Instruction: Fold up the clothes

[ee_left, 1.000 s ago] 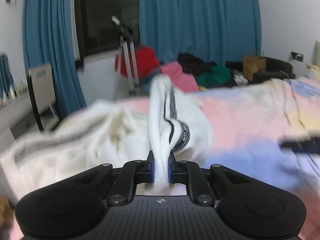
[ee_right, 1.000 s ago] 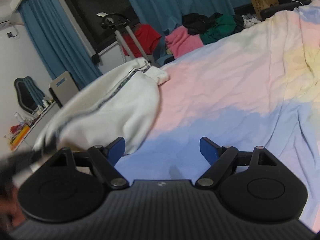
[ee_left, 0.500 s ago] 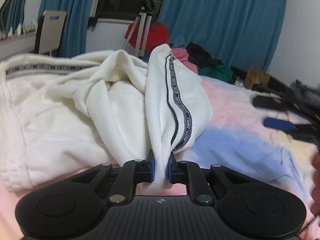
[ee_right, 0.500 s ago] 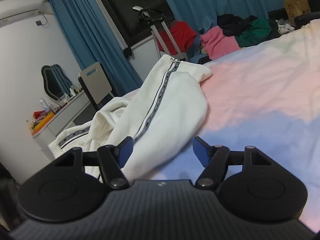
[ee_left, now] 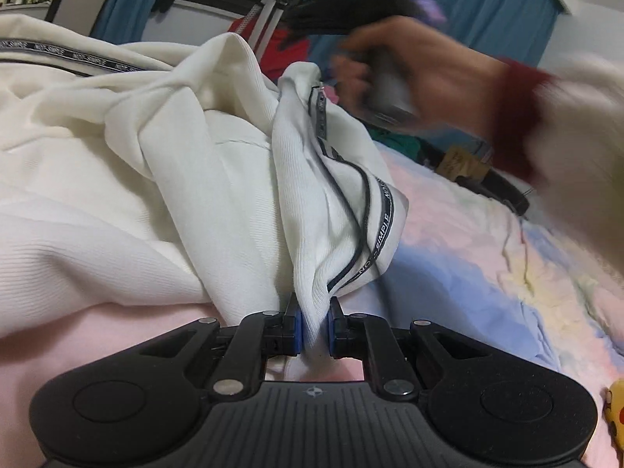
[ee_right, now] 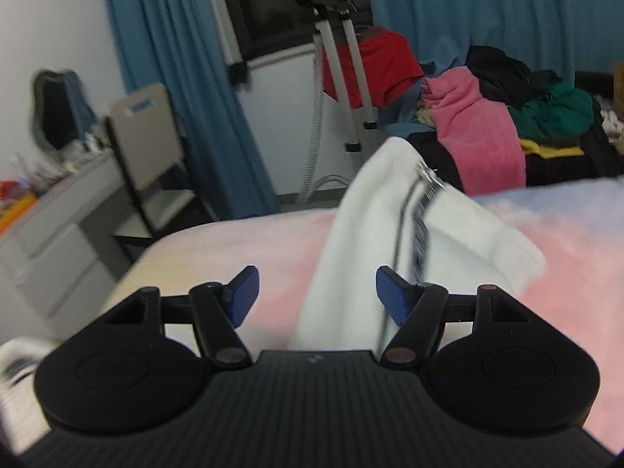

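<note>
On the bed [ee_left: 448, 273], left tool [ee_left: 312, 329] still clamps the white jacket [ee_left: 195, 179]; right tool [ee_right: 314, 292], open, has swung over its zipper end, likely second grasp.

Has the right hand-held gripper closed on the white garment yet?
No, the right hand-held gripper is open, its blue pads spread with the white garment lying between them ungripped.

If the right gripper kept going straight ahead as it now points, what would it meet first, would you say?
Probably the white jacket: its raised fold stands between the open fingers of the right gripper, just ahead. Depth is unclear.
</note>
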### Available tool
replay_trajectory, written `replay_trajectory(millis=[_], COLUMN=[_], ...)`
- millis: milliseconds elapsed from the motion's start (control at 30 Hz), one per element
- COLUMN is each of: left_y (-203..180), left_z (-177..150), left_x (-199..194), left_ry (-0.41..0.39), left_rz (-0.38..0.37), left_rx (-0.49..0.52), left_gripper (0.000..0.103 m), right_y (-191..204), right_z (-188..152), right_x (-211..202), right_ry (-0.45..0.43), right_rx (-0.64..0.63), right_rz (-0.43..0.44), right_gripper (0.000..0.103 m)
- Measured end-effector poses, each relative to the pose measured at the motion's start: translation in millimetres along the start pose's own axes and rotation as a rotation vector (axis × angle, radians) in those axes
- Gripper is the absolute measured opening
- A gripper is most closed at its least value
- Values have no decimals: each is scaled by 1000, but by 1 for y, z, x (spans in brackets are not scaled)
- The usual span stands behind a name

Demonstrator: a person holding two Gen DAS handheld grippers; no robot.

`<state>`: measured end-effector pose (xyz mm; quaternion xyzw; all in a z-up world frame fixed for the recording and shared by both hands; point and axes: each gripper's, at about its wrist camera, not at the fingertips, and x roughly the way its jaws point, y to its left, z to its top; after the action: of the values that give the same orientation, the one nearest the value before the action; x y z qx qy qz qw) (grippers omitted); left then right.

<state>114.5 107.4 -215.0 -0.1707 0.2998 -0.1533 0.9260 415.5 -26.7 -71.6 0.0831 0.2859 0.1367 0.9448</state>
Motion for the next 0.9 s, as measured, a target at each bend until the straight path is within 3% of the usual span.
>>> replay_trajectory(millis=[100, 133, 200, 400, 567, 667, 767, 900], left_y=[9, 12, 17, 23, 23, 18, 5, -8], left_z=[1, 1, 1, 9, 20, 22, 24, 24], left_x=[6, 8, 13, 15, 7, -6, -19, -31], left_ry=[-7, -11, -16, -23, -36, -52, -76, -93], left_rz=[-49, -64, -93, -130, -142, -136, -110, -65], left_rx=[-26, -30, -43, -51, -39, -3, 58, 149], left_gripper=[12, 12, 12, 12, 12, 12, 12, 12], right_y=[14, 19, 21, -13, -70, -114, -168, -241], right_z=[9, 10, 7, 8, 21, 11, -16, -78], right_x=[50, 65, 80, 31, -56, -121, -181, -256], right_ry=[34, 44, 19, -192, -286, -328, -360, -358], right_rx=[-69, -96, -140, -38, 102, 209, 310, 529], right_rz=[-107, -150, -254, -316, -333, -350, -385, -404], right_gripper=[67, 61, 8, 6, 6, 6, 6, 6])
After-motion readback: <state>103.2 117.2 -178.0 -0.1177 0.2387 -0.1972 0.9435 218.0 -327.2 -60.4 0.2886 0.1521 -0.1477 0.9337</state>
